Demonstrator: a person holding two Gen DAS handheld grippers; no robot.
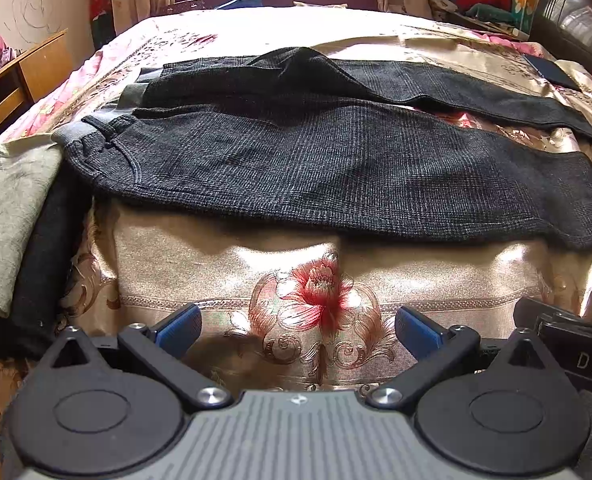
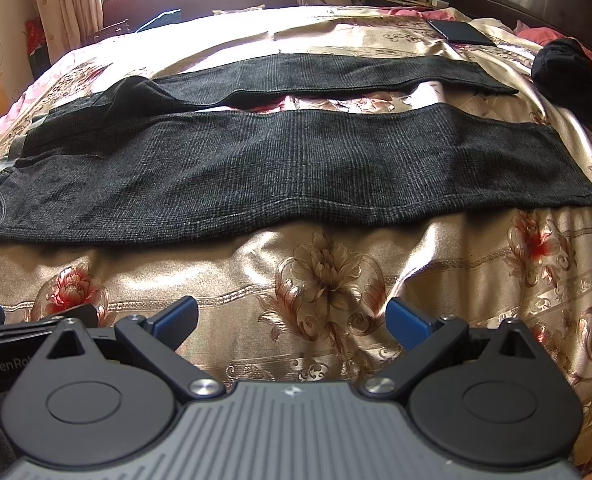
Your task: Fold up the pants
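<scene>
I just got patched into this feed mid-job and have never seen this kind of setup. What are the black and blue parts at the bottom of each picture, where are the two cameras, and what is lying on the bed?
There is no robot arm here. A person holds a two-finger gripper in each hand, and each gripper carries a wide-angle camera looking forward along its fingers. One picture comes from the left gripper, the other from the right gripper. The black levers with blue pads at the bottom are each gripper's own fingers; both pairs stand wide apart and hold nothing.

Ahead, on the gold floral satin bedspread, lie the dark grey checked pants, spread flat and unfolded, waistband to the left, legs running right with a gap between them. A folded pale grey-green cloth sits at the left, a dark flat phone-like slab lies farther back, and a bundled black garment lies at the right.
</scene>
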